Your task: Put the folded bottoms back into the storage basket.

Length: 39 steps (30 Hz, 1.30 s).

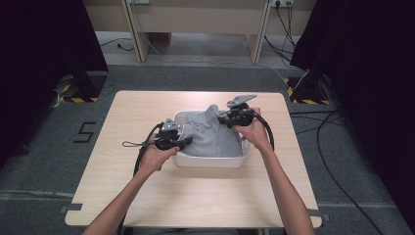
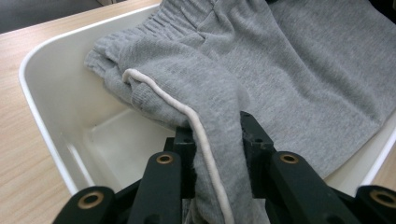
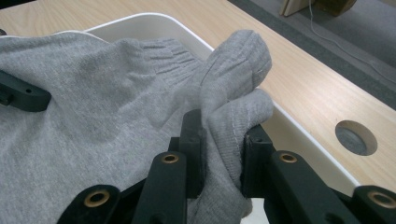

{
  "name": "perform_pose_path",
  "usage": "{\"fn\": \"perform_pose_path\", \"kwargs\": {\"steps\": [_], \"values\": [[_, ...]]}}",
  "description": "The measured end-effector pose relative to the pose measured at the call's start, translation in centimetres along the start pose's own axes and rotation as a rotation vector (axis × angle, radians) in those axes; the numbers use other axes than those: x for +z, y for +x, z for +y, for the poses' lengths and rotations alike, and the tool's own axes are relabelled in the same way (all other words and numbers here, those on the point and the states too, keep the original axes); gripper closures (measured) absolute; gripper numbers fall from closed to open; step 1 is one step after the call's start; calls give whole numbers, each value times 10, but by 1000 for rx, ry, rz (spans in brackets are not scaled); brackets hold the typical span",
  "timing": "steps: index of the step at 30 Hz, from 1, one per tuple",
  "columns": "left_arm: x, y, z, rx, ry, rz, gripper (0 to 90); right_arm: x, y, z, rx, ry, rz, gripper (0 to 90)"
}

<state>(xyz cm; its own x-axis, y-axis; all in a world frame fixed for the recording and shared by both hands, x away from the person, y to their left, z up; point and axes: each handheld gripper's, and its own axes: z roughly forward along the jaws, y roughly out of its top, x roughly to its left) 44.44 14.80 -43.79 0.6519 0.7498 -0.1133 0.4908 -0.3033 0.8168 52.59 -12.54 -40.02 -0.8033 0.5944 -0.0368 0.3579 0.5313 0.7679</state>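
My left gripper (image 1: 182, 142) and right gripper (image 1: 226, 118) each pinch a fold of the grey sweater (image 1: 211, 137), jaws nearly closed on cloth. The sweater lies in the white tub (image 1: 210, 161) at table (image 1: 147, 196) centre. My forearms reach from six o'clock, hands at nine and one o'clock.

Black jaws w/ brass rivets; grey 3-cornered plates, black cables; bare forearms, no sleeves.

The high view looks forward and down on the surface (image 1: 147, 196); both gripper views sit close over the shared grey cloth (image 2: 299, 70) and white tub (image 3: 149, 21).
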Motion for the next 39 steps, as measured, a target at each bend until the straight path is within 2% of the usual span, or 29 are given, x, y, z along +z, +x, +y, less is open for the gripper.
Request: {"fn": "perform_pose_path", "kwargs": {"steps": [12, 19, 27, 35, 39], "values": [[5, 2, -5, -5, 42, -2, 719, 13, 2, -7, 21, 58, 0, 753], [7, 1, -7, 25, 80, 27, 714, 22, 5, -10, 23, 92, 5, 753], [9, -2, -8, 67, 119, 62, 705, 26, 8, -14, 5, 132, -5, 752], [10, 1, -10, 42, 148, 44, 691, 31, 13, -14, -38, 186, -30, 744], [10, 1, -10, 56, 160, 58, 659, 32, 13, -15, -37, 210, -41, 730]]}}
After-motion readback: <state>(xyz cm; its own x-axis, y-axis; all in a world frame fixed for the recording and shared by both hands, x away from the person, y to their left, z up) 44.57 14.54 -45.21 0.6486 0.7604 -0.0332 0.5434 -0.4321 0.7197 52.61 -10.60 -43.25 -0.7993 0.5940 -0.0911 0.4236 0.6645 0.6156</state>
